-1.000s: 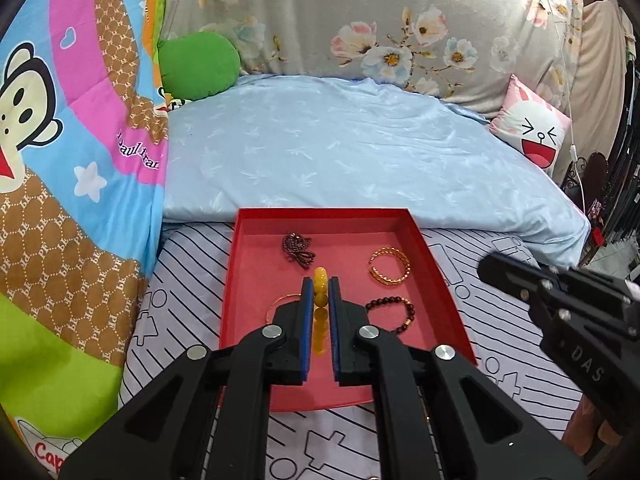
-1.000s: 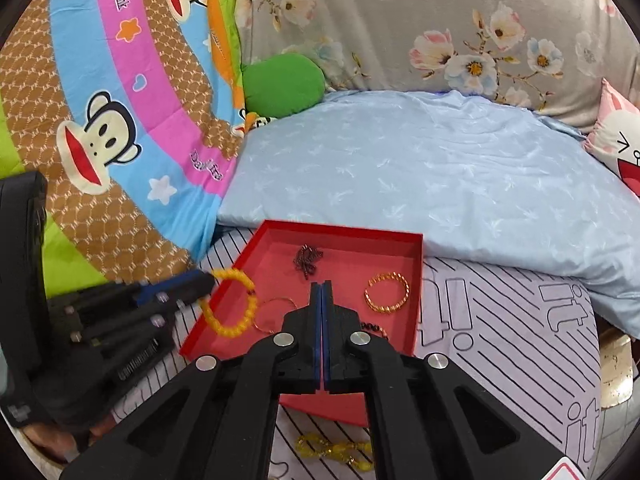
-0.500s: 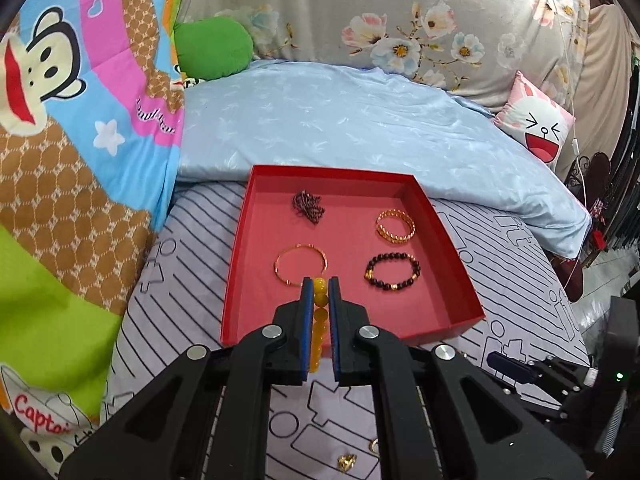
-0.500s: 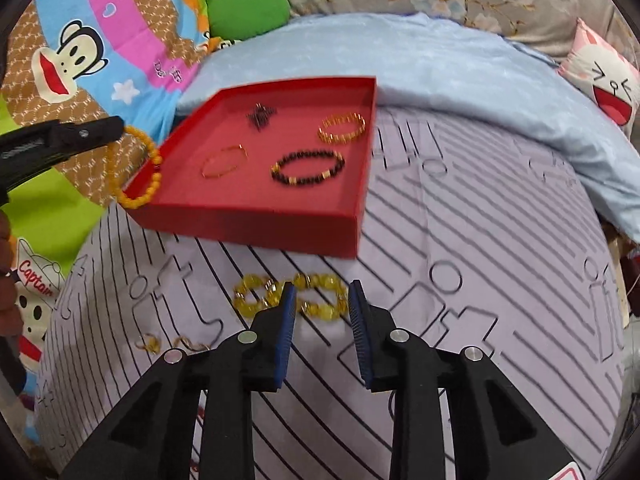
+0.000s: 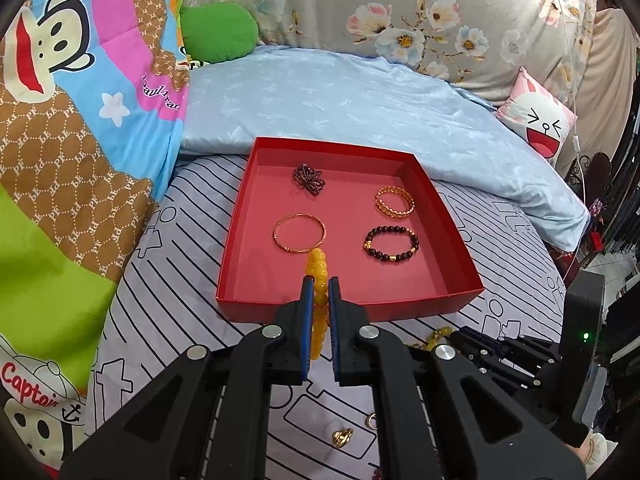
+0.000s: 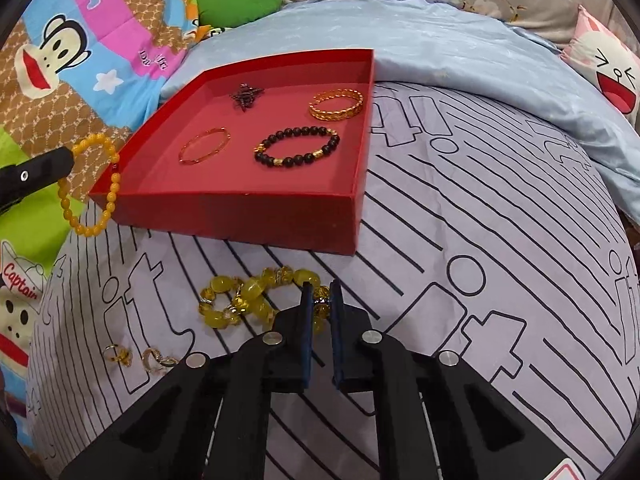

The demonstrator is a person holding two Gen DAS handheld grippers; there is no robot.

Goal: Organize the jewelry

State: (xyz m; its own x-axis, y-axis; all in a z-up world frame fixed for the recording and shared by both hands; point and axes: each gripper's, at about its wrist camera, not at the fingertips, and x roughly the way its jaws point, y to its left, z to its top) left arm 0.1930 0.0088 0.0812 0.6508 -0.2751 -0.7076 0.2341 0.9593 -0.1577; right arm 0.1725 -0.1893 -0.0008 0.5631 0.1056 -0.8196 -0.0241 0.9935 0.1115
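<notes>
Nearest, on the striped bedsheet (image 6: 500, 240): right claw (image 6: 319, 304), jaws just closed in, now clenched on one end of a bracelet of translucent yellow stones (image 6: 248, 300) that lies bunched on the sheet, close before the tray's front wall. Just left of it, toward the near edge: two small gold rings (image 6: 138, 357), loose on the sheet, lying side by side.

Left claw (image 5: 319, 298): clenched on a yellow bead bracelet (image 5: 318, 280), held in the air with its loop on edge. From the left wrist view the beads rise above the fingertips and overlap the tray's near edge; from the right wrist view the loop hangs at the tray's front left corner, outside the wall.

Middle: red tray (image 6: 256, 210), shallow, open-topped, resting on the sheet. Contents, four items, all apart from one another:
- thin gold bangle (image 5: 300, 234), front left, lying flat;
- black bead bracelet with gold spacers (image 5: 391, 243), front right;
- wide gold chain-link bangle (image 5: 394, 203), rear right;
- dark beaded strand, bunched (image 5: 309, 176), rear left.

Behind the tray: pale blue quilt (image 5: 340, 100), folded in a broad mound, its edge touching the tray's rear wall.

Farthest: green cushion (image 5: 218, 32) at the rear left; cartoon monkey blanket (image 5: 72, 80) along the left side; floral fabric (image 5: 420, 12) across the back; pink cartoon-face pillow (image 5: 540, 128) at the right.
</notes>
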